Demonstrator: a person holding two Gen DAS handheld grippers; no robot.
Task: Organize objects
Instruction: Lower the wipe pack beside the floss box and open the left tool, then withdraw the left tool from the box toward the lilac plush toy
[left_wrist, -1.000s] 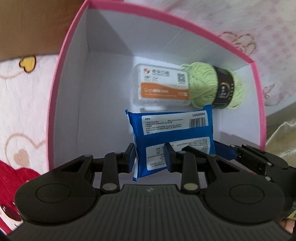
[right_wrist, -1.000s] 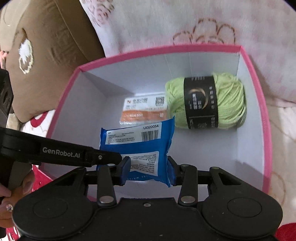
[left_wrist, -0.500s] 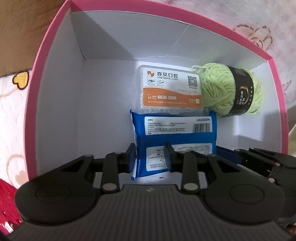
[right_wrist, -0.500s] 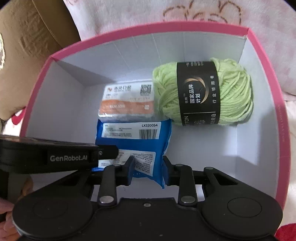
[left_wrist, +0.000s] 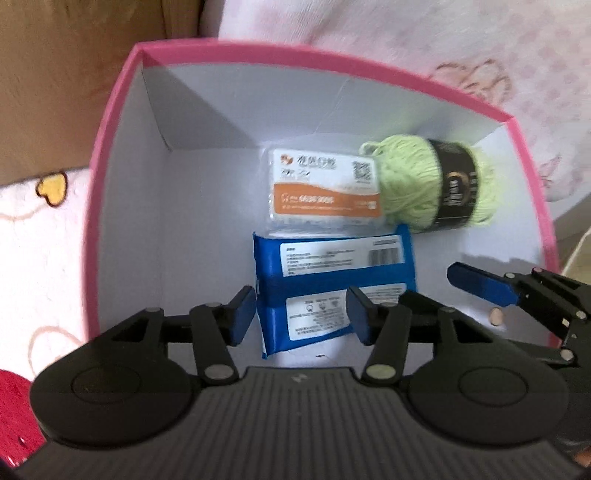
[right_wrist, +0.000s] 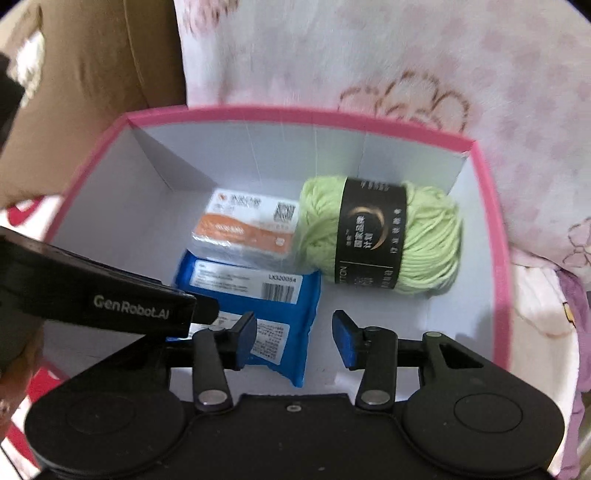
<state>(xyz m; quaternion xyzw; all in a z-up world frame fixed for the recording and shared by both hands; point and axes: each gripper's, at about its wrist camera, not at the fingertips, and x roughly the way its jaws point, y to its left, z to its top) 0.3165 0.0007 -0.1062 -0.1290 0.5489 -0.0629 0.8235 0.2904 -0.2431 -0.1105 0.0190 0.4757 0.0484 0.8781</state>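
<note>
Where the pink-rimmed box (left_wrist: 110, 206) stands open on a pale pink patterned blanket (right_wrist: 388, 55), its white floor is bare along the whole left side and along the near right, leaving free room between the walls and the contents. The blue packet (left_wrist: 332, 280) lies flat near the middle of the floor, its far edge touching the orange-and-white clinic pack (left_wrist: 325, 195), which sits just beside the green yarn ball (right_wrist: 384, 240) toward the far right corner. The left gripper (left_wrist: 301, 314) hangs over the packet's near end, its jaws opening, pads standing clear on either side of the packet. The right gripper (right_wrist: 295, 338) is opening too, its left pad over the packet's right edge, the other over bare floor, gripping nothing. A brown cardboard surface (left_wrist: 74, 74) rises beyond the box's far left corner.
</note>
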